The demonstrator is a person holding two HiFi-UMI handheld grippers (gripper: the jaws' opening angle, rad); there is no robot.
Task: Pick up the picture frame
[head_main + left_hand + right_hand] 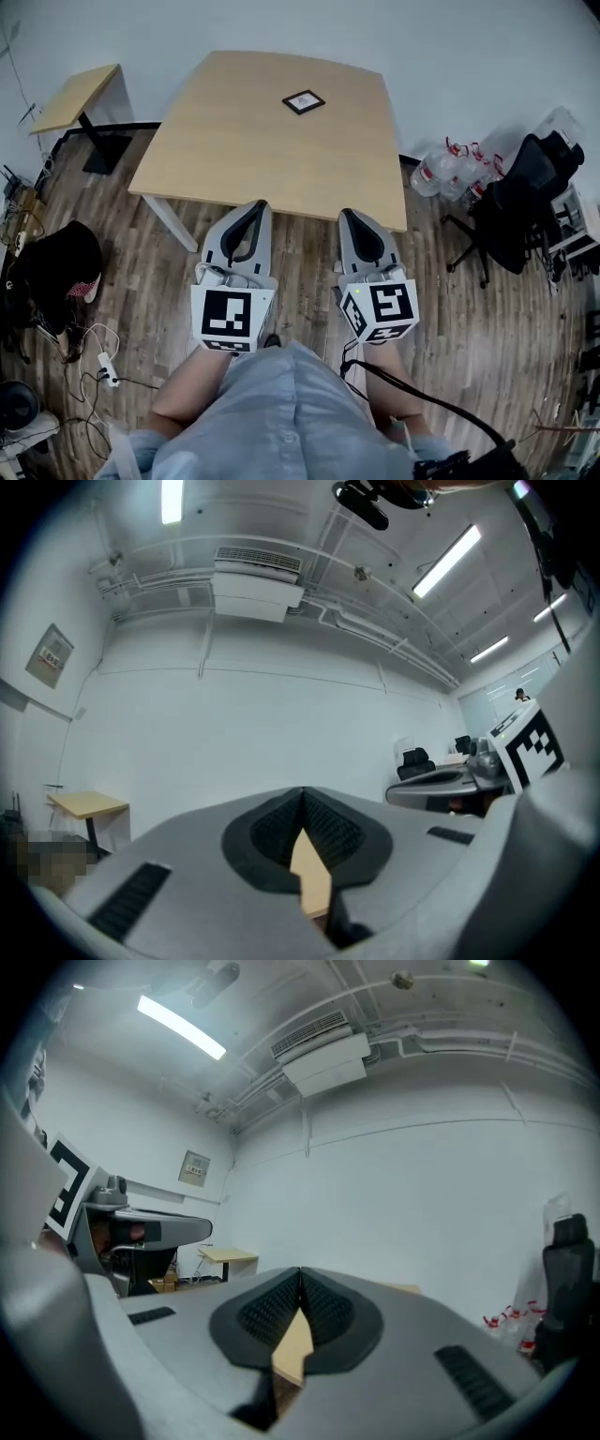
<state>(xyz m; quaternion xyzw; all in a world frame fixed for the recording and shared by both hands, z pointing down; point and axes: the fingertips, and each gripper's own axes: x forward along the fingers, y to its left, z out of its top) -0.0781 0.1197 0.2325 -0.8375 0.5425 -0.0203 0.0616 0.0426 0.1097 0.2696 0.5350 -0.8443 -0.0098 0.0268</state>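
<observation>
Left gripper [255, 206], right gripper [352, 216], picture frame [304, 101] beyond

The small square black-edged picture frame [304, 101] with a white mat lies flat, turned diamond-wise, in the upper middle, on the table's far part.

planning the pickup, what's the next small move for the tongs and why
Probably reach the right tongs forward over the table toward the picture frame, opening them on the way. The frame lies flat near the table's far edge, while the right tongs and the left tongs are both shut and empty at the near edge.
</observation>
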